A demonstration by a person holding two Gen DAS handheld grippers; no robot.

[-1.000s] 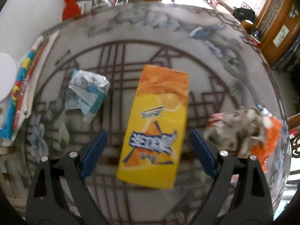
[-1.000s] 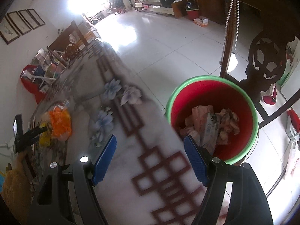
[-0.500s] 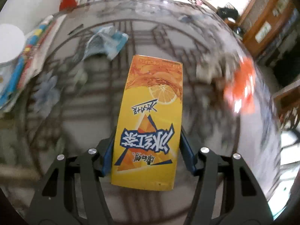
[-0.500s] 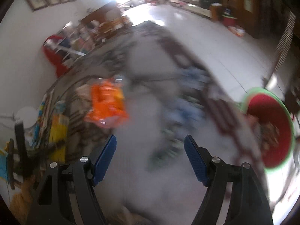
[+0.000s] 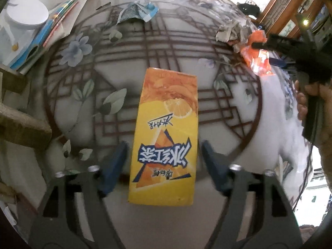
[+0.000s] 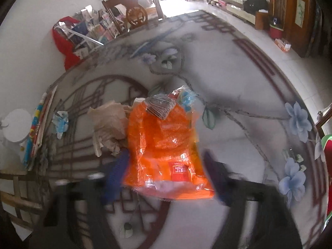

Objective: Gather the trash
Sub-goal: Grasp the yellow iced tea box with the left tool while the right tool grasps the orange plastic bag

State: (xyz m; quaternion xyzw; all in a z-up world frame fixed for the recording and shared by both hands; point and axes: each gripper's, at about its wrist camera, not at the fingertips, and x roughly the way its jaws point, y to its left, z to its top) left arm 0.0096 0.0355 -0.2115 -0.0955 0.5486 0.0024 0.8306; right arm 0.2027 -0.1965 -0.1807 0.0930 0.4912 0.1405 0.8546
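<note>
Straddling yellow carton (image 5: pixel 164 139), left fingers (image 5: pixel 113 167) apart; right fingers (image 6: pixel 113 178) blurred, apart around orange wrapper (image 6: pixel 166 145).

L hand-held gripper (image 5: pixel 164 161): jaws apart, level | R hand-held gripper (image 6: pixel 164 172): jaws apart, blurred

The round glass table (image 5: pixel 217 31), patterned with brown lattice and pale blue flowers, anchors the room. At its left edge lies a stack of colourful books (image 5: pixel 47 35), with a white round-topped appliance (image 5: pixel 22 20) just beyond them. Behind the table's far side stands a carved wooden chair (image 6: pixel 134 14), a red cloth (image 6: pixel 66 47) near it.
</note>
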